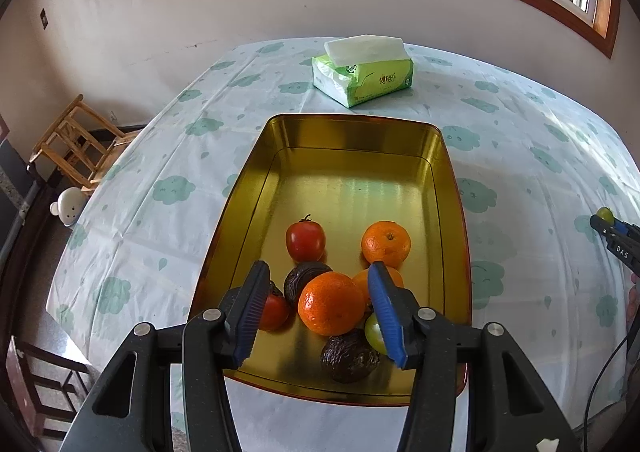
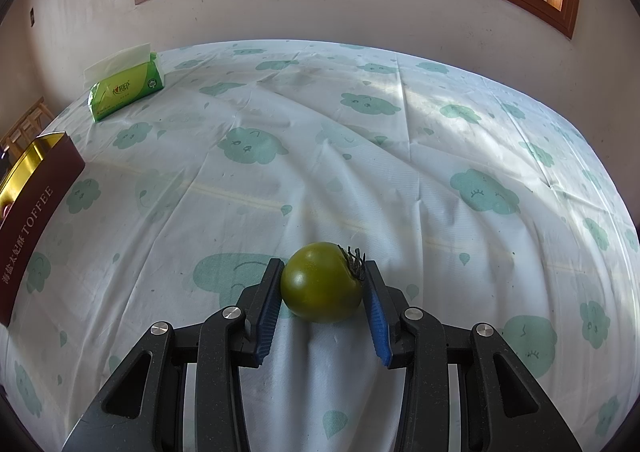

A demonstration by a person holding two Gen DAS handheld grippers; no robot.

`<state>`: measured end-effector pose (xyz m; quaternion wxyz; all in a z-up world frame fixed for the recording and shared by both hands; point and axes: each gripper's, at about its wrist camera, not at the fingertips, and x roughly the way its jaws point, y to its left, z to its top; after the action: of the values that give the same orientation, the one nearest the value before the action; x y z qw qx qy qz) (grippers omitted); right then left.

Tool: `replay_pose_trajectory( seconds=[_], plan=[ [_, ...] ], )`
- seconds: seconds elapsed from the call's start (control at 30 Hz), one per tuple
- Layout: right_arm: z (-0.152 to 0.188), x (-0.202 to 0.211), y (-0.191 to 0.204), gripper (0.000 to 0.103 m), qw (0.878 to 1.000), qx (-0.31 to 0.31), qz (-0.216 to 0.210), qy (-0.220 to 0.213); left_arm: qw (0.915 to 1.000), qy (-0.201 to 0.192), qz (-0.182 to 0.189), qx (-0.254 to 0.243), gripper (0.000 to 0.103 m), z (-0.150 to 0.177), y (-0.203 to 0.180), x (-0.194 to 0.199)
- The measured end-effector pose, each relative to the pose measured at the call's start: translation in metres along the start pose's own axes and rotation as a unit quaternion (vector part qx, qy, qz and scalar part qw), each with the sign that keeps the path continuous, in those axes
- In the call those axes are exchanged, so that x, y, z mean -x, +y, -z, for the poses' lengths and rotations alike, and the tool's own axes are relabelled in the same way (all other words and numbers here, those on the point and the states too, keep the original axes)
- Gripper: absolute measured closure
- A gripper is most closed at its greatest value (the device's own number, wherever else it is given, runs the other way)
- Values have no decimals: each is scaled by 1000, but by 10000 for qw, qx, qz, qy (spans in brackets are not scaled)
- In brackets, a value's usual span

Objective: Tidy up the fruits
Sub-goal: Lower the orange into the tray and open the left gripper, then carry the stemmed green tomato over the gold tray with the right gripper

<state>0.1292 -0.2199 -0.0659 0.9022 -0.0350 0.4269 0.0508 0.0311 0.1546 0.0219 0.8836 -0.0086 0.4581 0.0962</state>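
Observation:
A gold tin tray [image 1: 352, 155] holds several fruits: a red tomato [image 1: 305, 240], two oranges [image 1: 386, 244] [image 1: 331, 303], two dark wrinkled passion fruits [image 1: 349, 358], another red tomato [image 1: 275, 311] and a green fruit [image 1: 374, 330]. My left gripper [image 1: 318, 310] is open above the near orange, not touching it. My right gripper [image 2: 322, 288] is shut on a green tomato [image 2: 320, 282] just above the tablecloth; it also shows at the right edge of the left wrist view [image 1: 605, 215]. The tray's maroon side [image 2: 36, 211] is at the left in the right wrist view.
A green tissue pack [image 1: 362, 69] lies beyond the tray, also seen far left in the right wrist view [image 2: 126, 89]. The cloud-print tablecloth [image 2: 360, 171] covers the table. A wooden stool [image 1: 80, 139] stands off the table's left edge.

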Motion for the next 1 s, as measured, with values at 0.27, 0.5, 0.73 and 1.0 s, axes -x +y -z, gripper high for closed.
replay_pose_trajectory(
  seconds=[0.27, 0.5, 0.73, 1.0],
  plan=[
    [0, 0, 0, 62, 10000, -1, 3, 1, 9999, -101, -23, 122, 51, 5, 6, 6],
    [0, 0, 1, 63, 10000, -12, 6, 2, 9996, -141, -79, 225, 46, 10, 12, 10],
    [0, -1, -1, 65, 10000, -54, 34, 30, 9994, -99, -90, 320, 44, 14, 18, 10],
    [-1, 0, 1, 65, 10000, -41, 48, 49, 9990, -110, -144, 410, 41, 19, 24, 10]
  ],
)
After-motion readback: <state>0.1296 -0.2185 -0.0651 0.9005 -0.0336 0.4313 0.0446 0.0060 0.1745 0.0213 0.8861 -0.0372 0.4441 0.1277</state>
